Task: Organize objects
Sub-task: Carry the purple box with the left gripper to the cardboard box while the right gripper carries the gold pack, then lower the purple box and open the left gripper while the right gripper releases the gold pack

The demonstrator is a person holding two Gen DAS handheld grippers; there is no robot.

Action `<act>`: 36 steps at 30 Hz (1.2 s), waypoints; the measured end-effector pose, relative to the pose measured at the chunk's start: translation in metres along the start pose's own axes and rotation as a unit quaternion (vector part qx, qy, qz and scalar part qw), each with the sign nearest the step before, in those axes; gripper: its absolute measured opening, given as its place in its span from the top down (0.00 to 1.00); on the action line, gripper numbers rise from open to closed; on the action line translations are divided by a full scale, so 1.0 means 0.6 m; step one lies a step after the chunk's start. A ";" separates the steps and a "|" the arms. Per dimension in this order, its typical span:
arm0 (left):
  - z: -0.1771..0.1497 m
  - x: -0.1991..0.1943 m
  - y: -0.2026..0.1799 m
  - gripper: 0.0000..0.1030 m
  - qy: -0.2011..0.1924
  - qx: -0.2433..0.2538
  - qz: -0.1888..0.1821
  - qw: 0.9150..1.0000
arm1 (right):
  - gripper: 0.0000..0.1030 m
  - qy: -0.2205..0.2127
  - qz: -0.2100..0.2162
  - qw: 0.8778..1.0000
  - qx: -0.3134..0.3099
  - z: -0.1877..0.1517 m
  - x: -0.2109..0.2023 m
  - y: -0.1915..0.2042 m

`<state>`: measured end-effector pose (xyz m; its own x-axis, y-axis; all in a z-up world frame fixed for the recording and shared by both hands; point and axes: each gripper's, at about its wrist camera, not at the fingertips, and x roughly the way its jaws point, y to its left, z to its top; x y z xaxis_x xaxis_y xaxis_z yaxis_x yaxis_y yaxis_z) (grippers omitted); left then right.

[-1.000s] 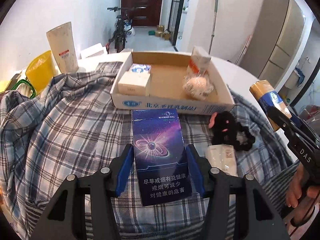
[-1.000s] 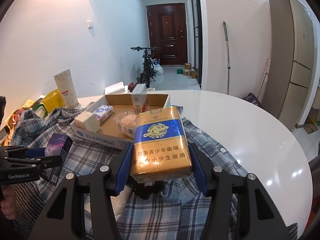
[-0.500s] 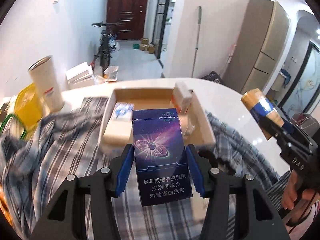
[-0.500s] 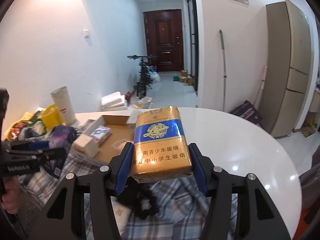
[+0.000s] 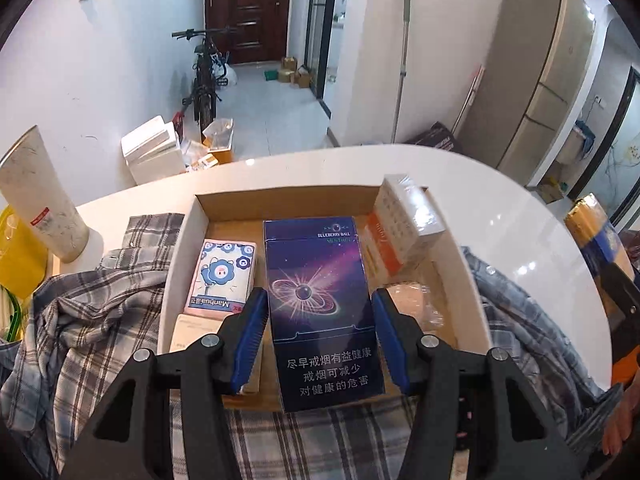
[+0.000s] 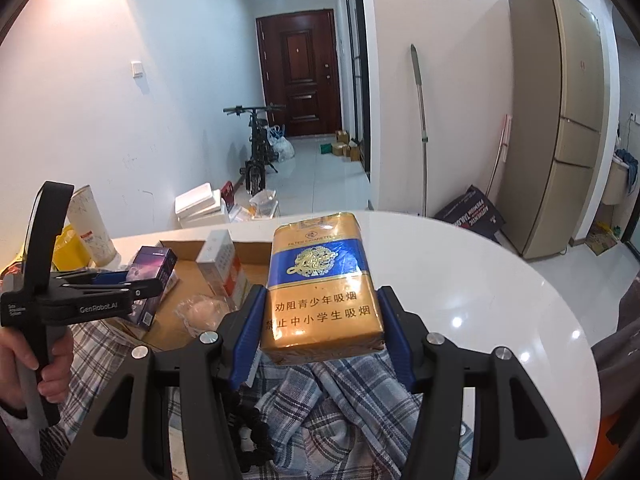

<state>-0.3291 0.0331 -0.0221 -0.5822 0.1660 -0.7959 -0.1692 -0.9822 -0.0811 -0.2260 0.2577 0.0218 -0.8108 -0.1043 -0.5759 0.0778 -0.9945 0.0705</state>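
The left claw [image 5: 320,332] is gripping the purple pack [image 5: 320,304] above the cardboard box [image 5: 176,264]; the right claw [image 6: 322,328] is clamping the gold pack [image 6: 320,284].

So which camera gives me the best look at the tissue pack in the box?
Left wrist: the tissue pack lies face-up, fully visible in the cardboard box. In the right wrist view, the left gripper and purple carton hide it.

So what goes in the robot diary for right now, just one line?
left tongs: hold purple pack over box | right tongs: hold gold pack over shirt
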 end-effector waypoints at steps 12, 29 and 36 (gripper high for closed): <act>-0.011 0.014 0.003 0.37 -0.001 0.003 -0.003 1.000 | 0.47 0.009 0.004 1.000 0.005 -0.005 0.008 -0.012; -0.042 -0.189 0.093 0.06 -0.197 -0.091 -0.014 0.976 | 0.47 -0.014 0.041 0.999 -0.006 0.040 -0.043 0.060; -0.075 -0.194 0.156 0.00 -0.276 -0.132 0.049 0.951 | 0.47 0.022 0.084 0.996 0.015 0.050 0.006 0.141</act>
<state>-0.2415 -0.0821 0.0360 -0.9261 0.0216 -0.3766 0.0707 -0.9707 -0.2295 -0.2397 0.1733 0.0503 -0.7615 -0.2706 -0.5890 0.1921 -0.9621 0.1936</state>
